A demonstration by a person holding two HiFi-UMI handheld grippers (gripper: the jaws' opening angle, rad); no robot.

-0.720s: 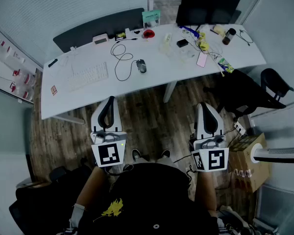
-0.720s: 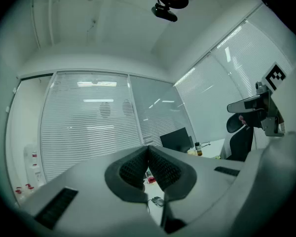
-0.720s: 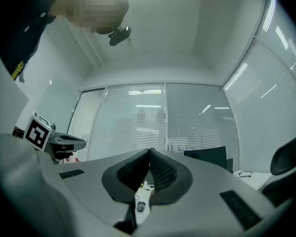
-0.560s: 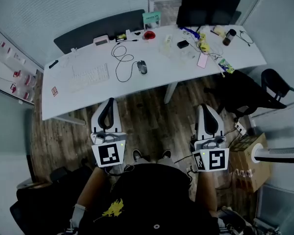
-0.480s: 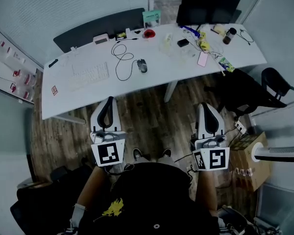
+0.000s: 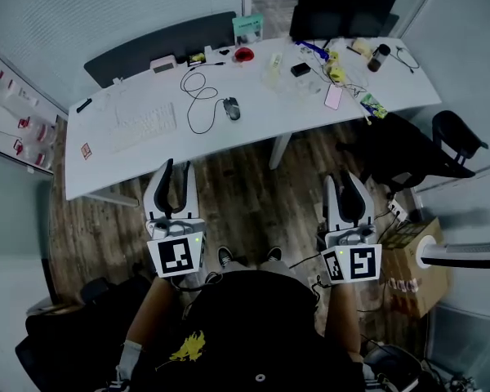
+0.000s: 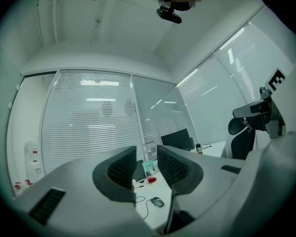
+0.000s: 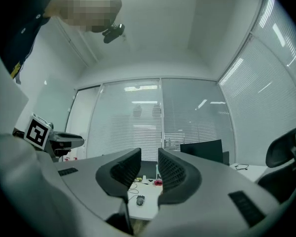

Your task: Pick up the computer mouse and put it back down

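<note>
Dark plastic on white: the wired computer mouse (image 6: 231, 109) lies near the middle of the table (image 6: 106, 174), with its cable (image 6: 198, 96) looping off toward the back edge and a pale keyboard (image 6: 143, 125) near it on the left. It looks small, light and rigid. Its smooth, rounded shell is likely to slip unless it is pinched across its two long flanks, low at the waist, clear of the buttons. The trailing cable will probably tug, so a short, straight lift seems wise.

Both tools are well apart from the mouse, held level over the wooden floor (image 6: 245, 182) in front of the table. The left tongs (image 6: 178, 170) and right tongs (image 6: 344, 180) each stand slightly spread with nothing between them.

A teal carton (image 6: 247, 28) stands at the table's back edge, and a dark cup (image 6: 379, 58) stands near its right end. On the floor beside the right tongs sits a cardboard box (image 6: 408, 256). What any of these three hold cannot be made out.
</note>
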